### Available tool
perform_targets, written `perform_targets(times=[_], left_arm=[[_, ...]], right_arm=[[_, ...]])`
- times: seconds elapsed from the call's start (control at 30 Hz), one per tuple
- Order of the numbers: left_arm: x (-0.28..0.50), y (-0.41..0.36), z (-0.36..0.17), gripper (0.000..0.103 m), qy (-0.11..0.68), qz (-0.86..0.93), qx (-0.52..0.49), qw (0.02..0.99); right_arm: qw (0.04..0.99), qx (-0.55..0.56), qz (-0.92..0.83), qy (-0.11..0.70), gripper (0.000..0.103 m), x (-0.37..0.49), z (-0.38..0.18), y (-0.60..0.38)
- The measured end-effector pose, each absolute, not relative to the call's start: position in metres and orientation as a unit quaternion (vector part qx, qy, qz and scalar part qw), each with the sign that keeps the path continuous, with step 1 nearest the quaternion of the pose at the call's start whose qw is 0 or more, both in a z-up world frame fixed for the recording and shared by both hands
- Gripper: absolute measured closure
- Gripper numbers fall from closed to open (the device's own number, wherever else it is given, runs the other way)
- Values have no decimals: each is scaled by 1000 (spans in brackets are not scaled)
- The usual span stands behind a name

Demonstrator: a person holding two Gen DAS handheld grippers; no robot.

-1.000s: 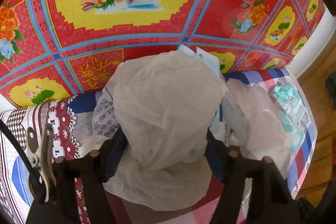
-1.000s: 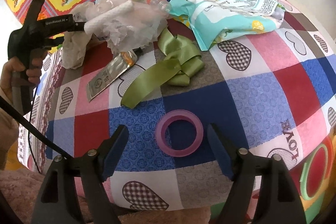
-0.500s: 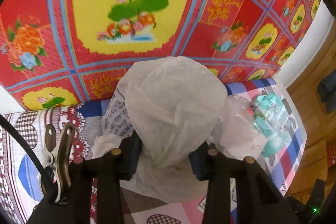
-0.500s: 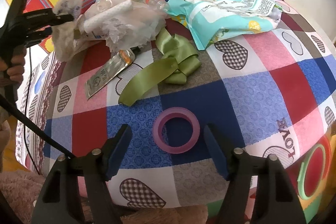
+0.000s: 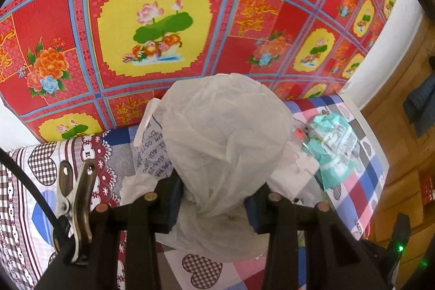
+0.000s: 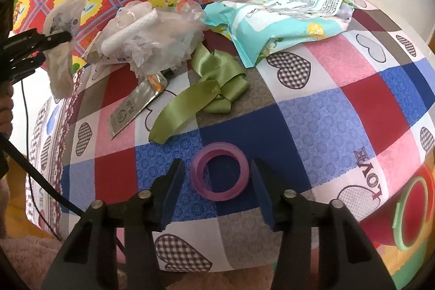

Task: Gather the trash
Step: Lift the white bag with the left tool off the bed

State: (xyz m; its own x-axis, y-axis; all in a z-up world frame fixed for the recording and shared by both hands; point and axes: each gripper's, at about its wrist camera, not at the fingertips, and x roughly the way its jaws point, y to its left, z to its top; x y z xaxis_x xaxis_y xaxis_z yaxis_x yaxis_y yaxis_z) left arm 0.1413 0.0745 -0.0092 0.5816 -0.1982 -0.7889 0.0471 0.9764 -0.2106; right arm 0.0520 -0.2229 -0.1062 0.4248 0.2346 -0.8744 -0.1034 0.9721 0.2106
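Our left tongs (image 5: 212, 201) pinch a crumpled white wrapper (image 5: 225, 143), held clear above the bench's (image 6: 312, 110) far left corner. Our right tongs (image 6: 217, 188) have just been closing around a purple tape ring (image 6: 219, 171) near the bench's front edge; their pads stand just beside it, not pressing.

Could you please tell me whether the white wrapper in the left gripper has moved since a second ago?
Yes. The wrapper, clamped in the left gripper, has risen off the quilt, up and leftwards from the plastic pile.
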Motion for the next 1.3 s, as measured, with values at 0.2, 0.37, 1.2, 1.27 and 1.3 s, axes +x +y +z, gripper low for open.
perform_targets(times=[0.2,0.37,1.2,1.27,1.3], left_arm=[[136,66,-11,62,460,-72,-76,882],[130,58,-10,62,461,-76,-68,882],[80,-31,1,62,469,-95,-23,878],[76,-42,1,62,472,-98,-19,876],[74,-47,2,62,473,-100,-17,875]], right_arm=[[845,63,107,520,59,51,-105,-222],[853,57,123,504,59,45,-92,-217],[873,92,146,456,59,8,-35,-268],[875,97,144,452,60,4,-32,-276],[876,98,144,450,60,2,-31,-279]])
